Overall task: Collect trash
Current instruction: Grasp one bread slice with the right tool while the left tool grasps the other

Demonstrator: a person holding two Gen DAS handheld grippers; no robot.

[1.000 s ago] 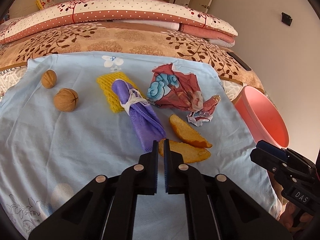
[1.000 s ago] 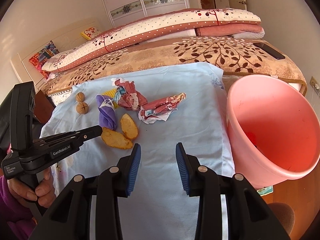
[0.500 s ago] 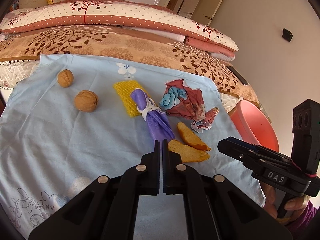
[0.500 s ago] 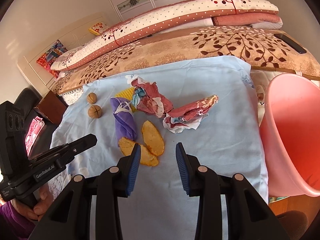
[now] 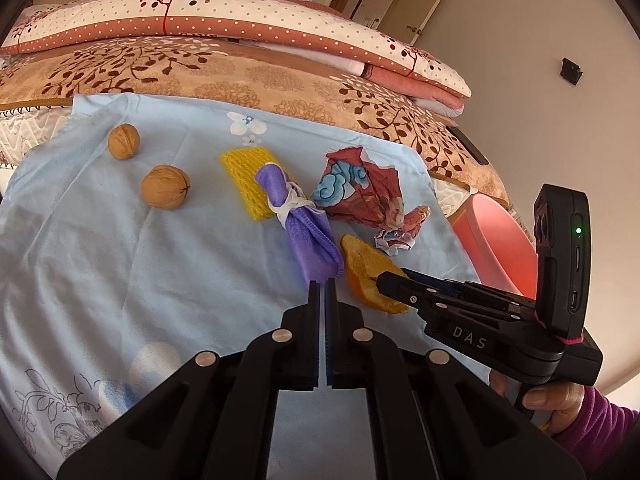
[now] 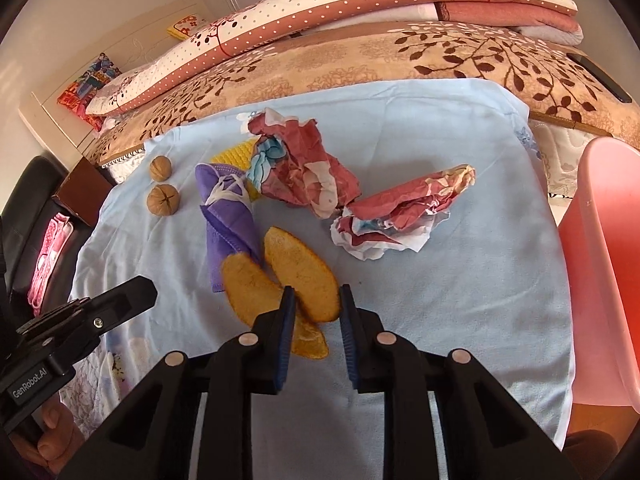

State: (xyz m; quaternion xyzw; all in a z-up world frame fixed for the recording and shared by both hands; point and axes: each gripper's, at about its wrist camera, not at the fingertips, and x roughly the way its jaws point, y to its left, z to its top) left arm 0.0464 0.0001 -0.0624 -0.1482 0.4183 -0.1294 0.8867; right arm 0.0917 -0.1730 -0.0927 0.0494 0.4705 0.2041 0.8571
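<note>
Now our right gripper has jaws spread over the orange peels near the blue cloth's front edge; left gripper is pinched closed, empty. Overlapping peels may slip apart (curved rinds). Only the left view shows the pink bin beyond the cloth's right edge behind the right gripper.

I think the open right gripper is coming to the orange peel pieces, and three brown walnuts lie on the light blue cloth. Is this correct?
Not quite: the right wrist view shows two brown walnuts on the light blue cloth, not three. The open right gripper is indeed at the orange peel pieces.
</note>
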